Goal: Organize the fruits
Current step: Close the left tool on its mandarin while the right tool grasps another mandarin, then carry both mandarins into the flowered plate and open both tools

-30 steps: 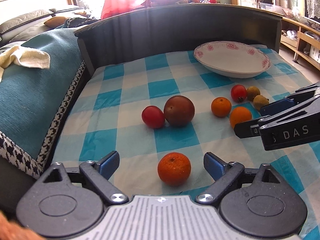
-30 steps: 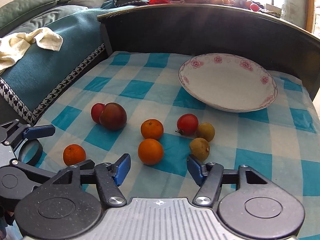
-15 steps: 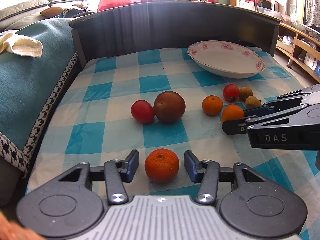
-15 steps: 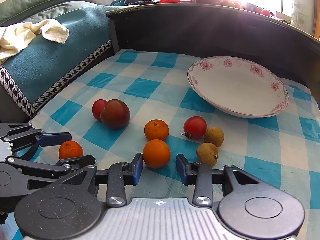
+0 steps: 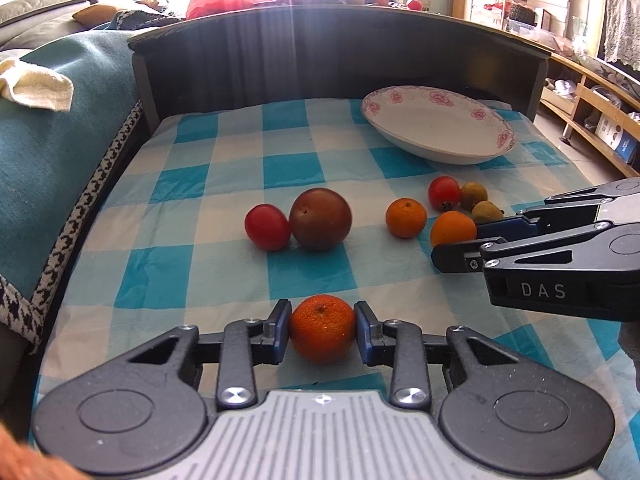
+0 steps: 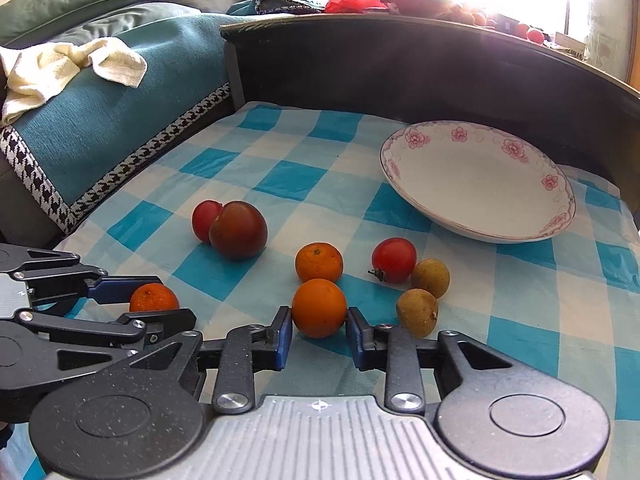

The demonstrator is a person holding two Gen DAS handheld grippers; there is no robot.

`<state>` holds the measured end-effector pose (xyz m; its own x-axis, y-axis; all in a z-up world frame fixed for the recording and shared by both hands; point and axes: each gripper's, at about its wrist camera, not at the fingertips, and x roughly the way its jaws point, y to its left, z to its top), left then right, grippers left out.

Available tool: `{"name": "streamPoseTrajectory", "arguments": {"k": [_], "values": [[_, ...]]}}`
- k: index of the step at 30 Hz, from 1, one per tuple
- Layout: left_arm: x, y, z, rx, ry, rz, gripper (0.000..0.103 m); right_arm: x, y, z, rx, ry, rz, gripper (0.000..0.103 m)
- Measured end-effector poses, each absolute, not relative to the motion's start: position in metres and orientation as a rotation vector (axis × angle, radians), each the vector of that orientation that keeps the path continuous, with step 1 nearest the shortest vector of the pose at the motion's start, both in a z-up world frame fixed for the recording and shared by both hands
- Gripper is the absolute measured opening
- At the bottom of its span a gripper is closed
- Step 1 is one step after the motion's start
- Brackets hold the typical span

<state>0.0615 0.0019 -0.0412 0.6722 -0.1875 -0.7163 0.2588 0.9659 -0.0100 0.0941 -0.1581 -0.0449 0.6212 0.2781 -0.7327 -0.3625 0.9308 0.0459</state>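
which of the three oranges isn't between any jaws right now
The middle orange, lying free beside the small red tomato; the other two each sit between jaws.

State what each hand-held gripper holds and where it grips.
Left hand-held gripper clamps a mandarin across its sides. Right hand-held gripper clamps an orange likewise.

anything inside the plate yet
No. The plate shows only its bare white inside and pink flower rim; all the fruit sits on the cloth. Whatever is under the plate is hidden.
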Motion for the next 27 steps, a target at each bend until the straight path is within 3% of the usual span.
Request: {"name": "streamPoseTrajectory", "arguments": {"k": [27], "values": [[0.171, -0.086, -0.008, 0.138, 0.649, -0.383, 0.042, 0.143, -0.225, -0.011, -0.006, 0.688, 0.190, 0.023]]}}
